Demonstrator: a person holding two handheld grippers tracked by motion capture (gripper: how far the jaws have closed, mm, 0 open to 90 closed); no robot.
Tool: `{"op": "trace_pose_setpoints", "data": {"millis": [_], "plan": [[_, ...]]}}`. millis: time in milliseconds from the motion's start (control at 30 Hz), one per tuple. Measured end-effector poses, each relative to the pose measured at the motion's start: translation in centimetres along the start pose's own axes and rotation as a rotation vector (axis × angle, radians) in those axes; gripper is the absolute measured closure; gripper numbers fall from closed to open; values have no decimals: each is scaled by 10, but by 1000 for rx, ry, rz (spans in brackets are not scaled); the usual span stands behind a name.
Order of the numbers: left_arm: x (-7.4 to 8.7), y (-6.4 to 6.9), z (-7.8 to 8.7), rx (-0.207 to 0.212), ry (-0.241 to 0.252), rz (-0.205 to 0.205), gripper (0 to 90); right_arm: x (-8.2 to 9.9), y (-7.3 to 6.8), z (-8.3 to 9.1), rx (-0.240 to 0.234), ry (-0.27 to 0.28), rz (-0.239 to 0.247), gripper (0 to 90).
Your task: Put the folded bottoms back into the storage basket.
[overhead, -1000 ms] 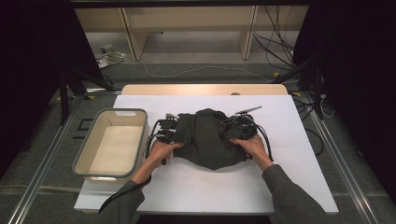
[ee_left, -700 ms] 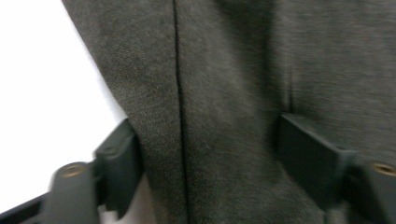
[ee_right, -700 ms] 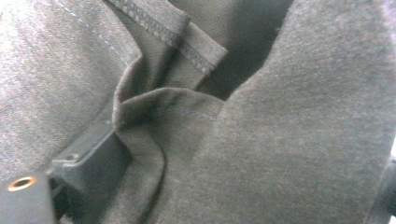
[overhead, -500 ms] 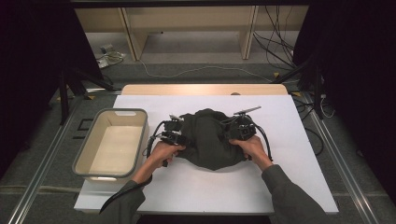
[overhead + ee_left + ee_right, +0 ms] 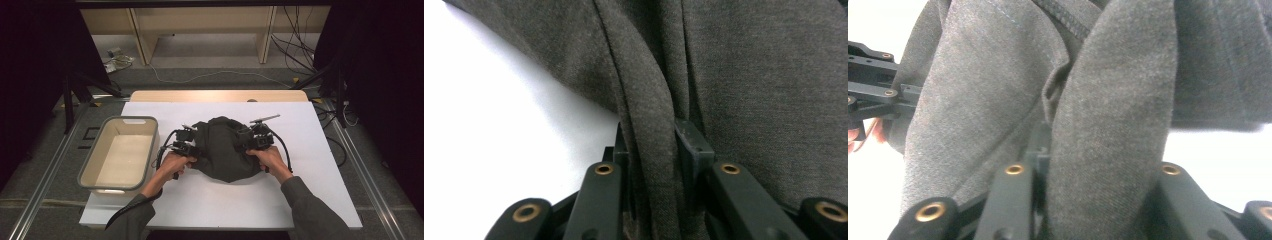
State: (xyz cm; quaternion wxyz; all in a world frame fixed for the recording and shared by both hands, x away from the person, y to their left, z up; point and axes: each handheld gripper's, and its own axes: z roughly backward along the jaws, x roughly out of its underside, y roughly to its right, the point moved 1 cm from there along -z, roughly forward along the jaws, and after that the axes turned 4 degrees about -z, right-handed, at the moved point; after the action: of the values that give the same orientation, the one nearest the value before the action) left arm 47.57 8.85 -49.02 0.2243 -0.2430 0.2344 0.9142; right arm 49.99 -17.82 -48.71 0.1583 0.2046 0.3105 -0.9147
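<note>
- Leftmost, an empty beige plastic tub [image 5: 119, 155] sits on the white tabletop [image 5: 210, 200].
- Beside it, the left gripper [image 5: 192, 148] has just closed, pinching a fold of the dark grey crumpled cloth garment [image 5: 222, 147] at mid-table.
- Opposite, the right gripper [image 5: 248, 141] has just clamped the other edge.
- Lifting both evenly should keep the folds from slipping.

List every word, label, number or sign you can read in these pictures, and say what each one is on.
None: no readable text in any view.
The dark grey garment shows plain cloth and a stitched seam, no label or print.
The beige bin and the white table carry no markings.
The left gripper and right gripper, each closed on a fold of the garment, show brass rivets and no lettering.
</note>
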Motion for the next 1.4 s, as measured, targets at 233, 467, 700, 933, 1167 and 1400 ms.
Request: {"op": "trace_pose_setpoints", "data": {"millis": [233, 467, 700, 933, 1167, 1400], "plan": [[0, 0, 6, 29, 31, 7, 771, 0, -2, 5, -8, 14, 5, 739], [-1, 2, 19, 51, 59, -12, 778, -3, -6, 15, -38, 56, 10, 753], [-6, 6, 44, 72, 103, -32, 779, -5, -14, 25, -71, 106, 16, 758], [-7, 8, 55, 61, 120, -48, 778, -7, -22, 31, -89, 132, 24, 757], [-9, 9, 66, 58, 130, -73, 775, -8, -28, 37, -113, 157, 28, 757], [-12, 9, 79, 57, 140, -91, 775, -9, -36, 41, -126, 179, 33, 757]]}}
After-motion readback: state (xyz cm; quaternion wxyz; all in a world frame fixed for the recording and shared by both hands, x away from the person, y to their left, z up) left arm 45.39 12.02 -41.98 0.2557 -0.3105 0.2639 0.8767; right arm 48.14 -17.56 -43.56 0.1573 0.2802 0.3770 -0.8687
